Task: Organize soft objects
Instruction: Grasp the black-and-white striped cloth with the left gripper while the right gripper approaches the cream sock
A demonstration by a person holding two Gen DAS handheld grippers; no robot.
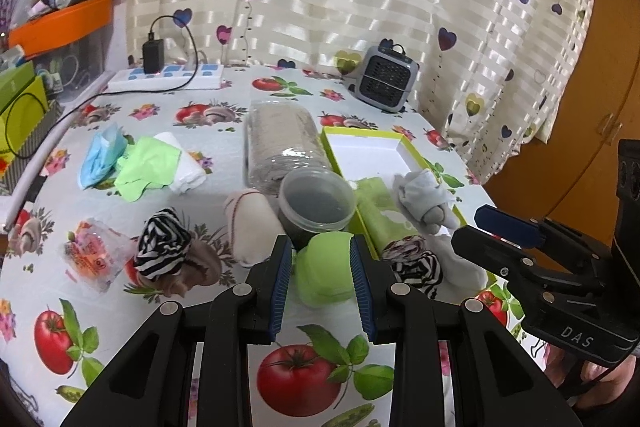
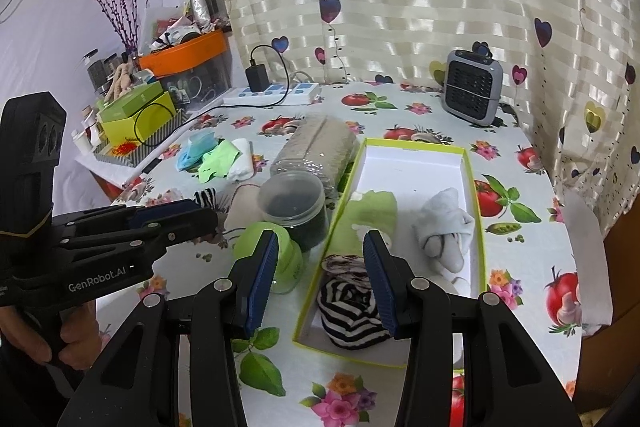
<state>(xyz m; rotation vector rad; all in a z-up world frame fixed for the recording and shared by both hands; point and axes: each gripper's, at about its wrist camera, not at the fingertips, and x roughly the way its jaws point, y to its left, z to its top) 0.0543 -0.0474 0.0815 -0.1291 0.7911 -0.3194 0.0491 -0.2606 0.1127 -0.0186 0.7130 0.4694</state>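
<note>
My left gripper [image 1: 321, 241] stands partly open, its fingertips at a lime-green lidded object [image 1: 326, 269] on the table. In the right wrist view the left gripper [image 2: 215, 223] ends just short of that green object [image 2: 266, 247]. My right gripper [image 2: 321, 235] hangs open over the near end of a green-rimmed white box [image 2: 476, 187], with nothing between its pads. In the box lie a striped roll [image 2: 348, 315], a green cloth [image 2: 372, 215] and a grey sock bundle [image 2: 444, 231]. A striped-and-brown bundle [image 1: 160, 247] and a cream roll [image 1: 252, 223] lie on the tablecloth.
A clear tub [image 1: 316, 203] and a bagged grey cloth [image 1: 280, 143] stand left of the box. Blue, green and white cloths [image 1: 148, 163] lie far left, a plastic packet [image 1: 92, 255] nearer. A small grey heater [image 1: 386, 79] and a power strip [image 1: 168, 75] line the back.
</note>
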